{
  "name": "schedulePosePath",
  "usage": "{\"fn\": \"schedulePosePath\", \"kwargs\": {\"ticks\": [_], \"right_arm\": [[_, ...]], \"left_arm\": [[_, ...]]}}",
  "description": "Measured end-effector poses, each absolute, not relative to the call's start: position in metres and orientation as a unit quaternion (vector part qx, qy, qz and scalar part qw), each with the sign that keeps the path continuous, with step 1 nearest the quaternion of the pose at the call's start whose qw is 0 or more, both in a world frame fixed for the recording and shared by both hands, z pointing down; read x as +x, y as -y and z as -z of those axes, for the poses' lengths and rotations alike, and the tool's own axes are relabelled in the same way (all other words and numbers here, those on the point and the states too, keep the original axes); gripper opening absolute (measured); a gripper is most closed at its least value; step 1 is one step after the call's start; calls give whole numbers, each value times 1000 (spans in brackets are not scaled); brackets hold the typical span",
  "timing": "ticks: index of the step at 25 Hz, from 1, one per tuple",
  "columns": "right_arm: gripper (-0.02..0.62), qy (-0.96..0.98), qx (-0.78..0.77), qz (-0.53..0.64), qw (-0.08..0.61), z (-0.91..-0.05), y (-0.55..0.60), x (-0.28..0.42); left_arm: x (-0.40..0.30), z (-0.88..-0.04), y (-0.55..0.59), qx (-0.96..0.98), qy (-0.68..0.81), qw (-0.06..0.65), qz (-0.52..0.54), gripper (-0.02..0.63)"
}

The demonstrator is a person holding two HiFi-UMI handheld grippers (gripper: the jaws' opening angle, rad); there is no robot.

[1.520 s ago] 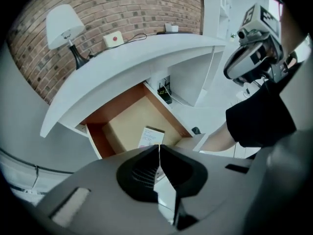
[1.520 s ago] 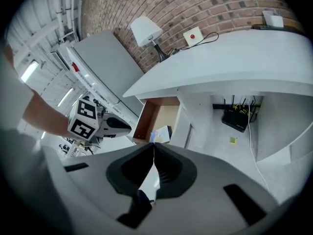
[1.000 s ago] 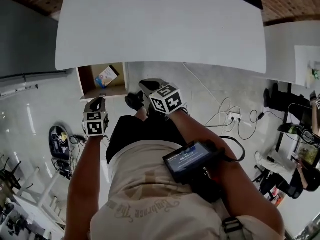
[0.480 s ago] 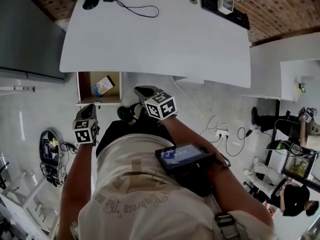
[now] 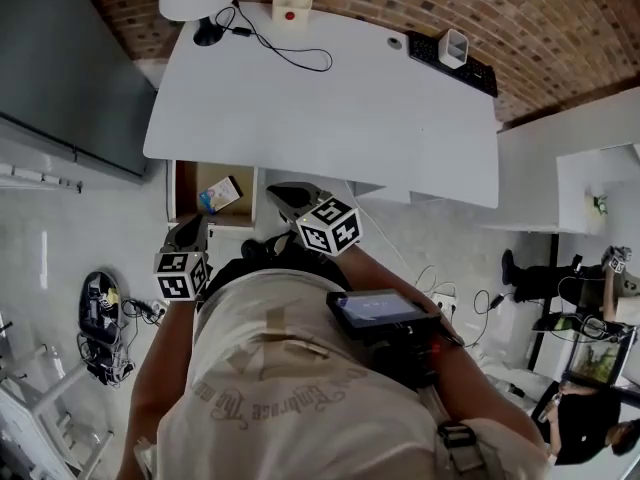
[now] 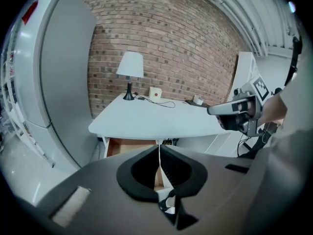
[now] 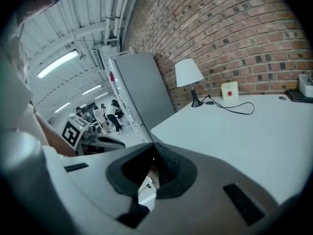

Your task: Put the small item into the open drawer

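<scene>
With the small item already lying in the open drawer under the desk, my left claw and right claw hang pinched together and empty, so I judge placing done and nothing left but perhaps pushing that drawer shut.

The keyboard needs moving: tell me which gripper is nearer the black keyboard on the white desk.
Right. The right gripper hovers before the white desk, toward the black keyboard; the left gripper is further left, before the open wooden drawer.
</scene>
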State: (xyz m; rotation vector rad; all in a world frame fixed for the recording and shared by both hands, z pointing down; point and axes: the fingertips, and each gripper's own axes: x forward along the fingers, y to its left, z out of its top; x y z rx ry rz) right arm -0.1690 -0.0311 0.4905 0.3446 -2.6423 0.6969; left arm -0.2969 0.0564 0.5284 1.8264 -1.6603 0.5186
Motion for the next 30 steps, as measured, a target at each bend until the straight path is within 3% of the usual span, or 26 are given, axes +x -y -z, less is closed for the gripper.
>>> {"fn": "schedulePosePath", "kwargs": {"ticks": [10,30], "right_arm": [[6,959,87,-208,170,-465,15,-178],[6,955,60,-216,192,-476,26,-186]], "left_arm": [[-297,-485,-58,710,640,261,-133,12],[-311,-488,-52,691,661,274,-105,6]]}}
